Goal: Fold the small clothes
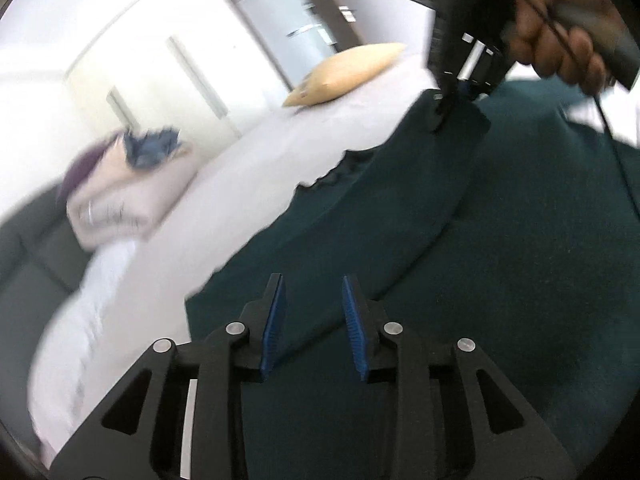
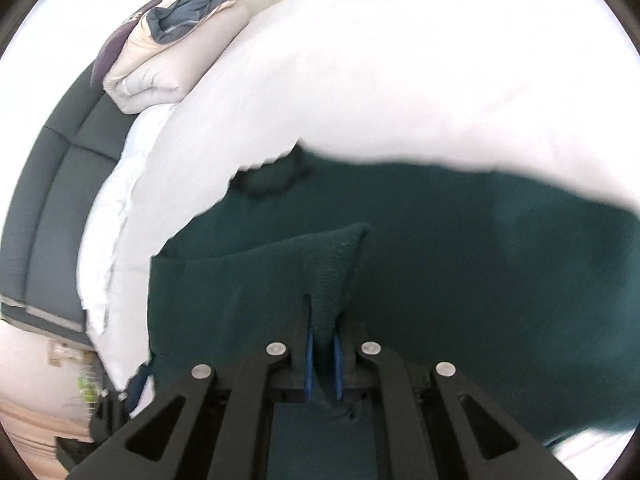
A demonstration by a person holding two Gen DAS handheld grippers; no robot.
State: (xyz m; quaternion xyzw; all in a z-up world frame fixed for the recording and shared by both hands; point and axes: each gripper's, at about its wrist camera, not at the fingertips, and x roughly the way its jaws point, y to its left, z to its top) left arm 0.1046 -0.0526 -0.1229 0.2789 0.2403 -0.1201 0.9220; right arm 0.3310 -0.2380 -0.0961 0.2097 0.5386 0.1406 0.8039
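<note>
- White bedding covers the bed (image 2: pixel 400 80), which fills the upper half of the right wrist view; a grey sofa (image 2: pixel 52 184) runs along the left edge of that frame.
- At the upper left of the same frame you see a folded pale duvet (image 2: pixel 168 68) with a crumpled blue cloth (image 2: pixel 188 12) on top, and a tan pillow (image 1: pixel 344 74) lies near the top centre of the left wrist view.
- Your dark green sweater (image 2: pixel 460 260) is spread on the bed and takes the lower centre and right of both frames.
- Your right tool (image 2: pixel 322 356) is closed, and its blue pads pinch a raised fold of the sweater at the bottom centre of the frame.
- In the left wrist view this tool appears at the upper right, held by your hand (image 1: pixel 560 28), with the sweater edge lifted under it.
- Your left tool (image 1: pixel 314 324) stands partly open at the bottom centre, above the sweater; nothing is between its blue pads (image 1: pixel 276 328).
</note>
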